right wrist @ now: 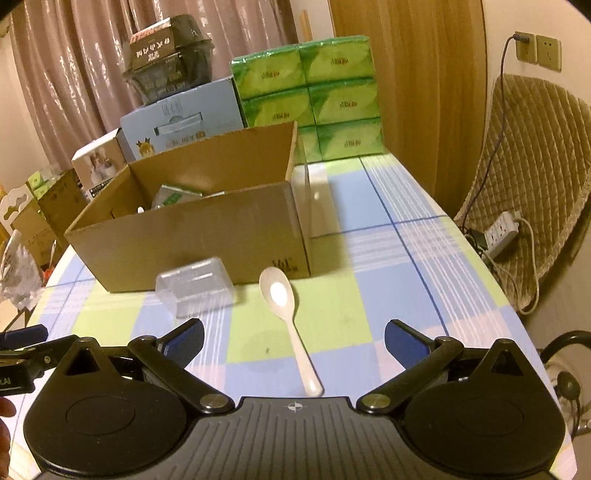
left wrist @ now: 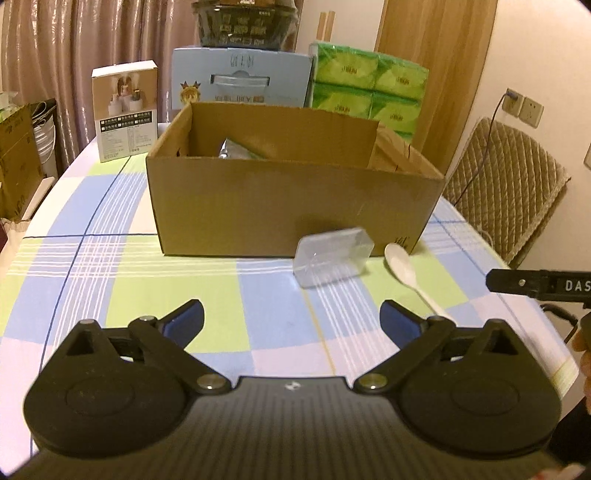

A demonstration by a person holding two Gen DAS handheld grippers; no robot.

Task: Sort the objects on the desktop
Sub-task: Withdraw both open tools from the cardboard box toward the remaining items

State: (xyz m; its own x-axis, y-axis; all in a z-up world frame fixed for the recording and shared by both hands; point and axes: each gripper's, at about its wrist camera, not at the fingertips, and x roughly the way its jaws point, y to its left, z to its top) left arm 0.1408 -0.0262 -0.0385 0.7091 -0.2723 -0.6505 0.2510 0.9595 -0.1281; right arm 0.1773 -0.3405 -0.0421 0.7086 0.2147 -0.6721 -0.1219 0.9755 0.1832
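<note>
The right gripper (right wrist: pixel 294 341) is spread wide and empty, straddling the spoon's (right wrist: pixel 286 314) handle, seemingly lined up for a pick. The left gripper (left wrist: pixel 291 321), equally wide and empty, faces the clear case (left wrist: pixel 332 261). Both items lie just before the open box (left wrist: pixel 291 206), probably their destination. The cloth (left wrist: pixel 140 280) around them lies bare.

My tabletop (left wrist: pixel 110 258) wears a cloth of blue, green and white squares. Behind it hang shiny pink curtains (left wrist: pixel 92 37) — they fill the back of the room. A tall wooden panel (right wrist: pixel 406 74) stands beside a pale wall (right wrist: pixel 535 18) with sockets (right wrist: pixel 537 51) and a plugged-in cable. Below sits a chair with a quilted tan cover (right wrist: pixel 535 147) — a white power strip (right wrist: pixel 502 230) lies on it. The light is warm and dim.
</note>
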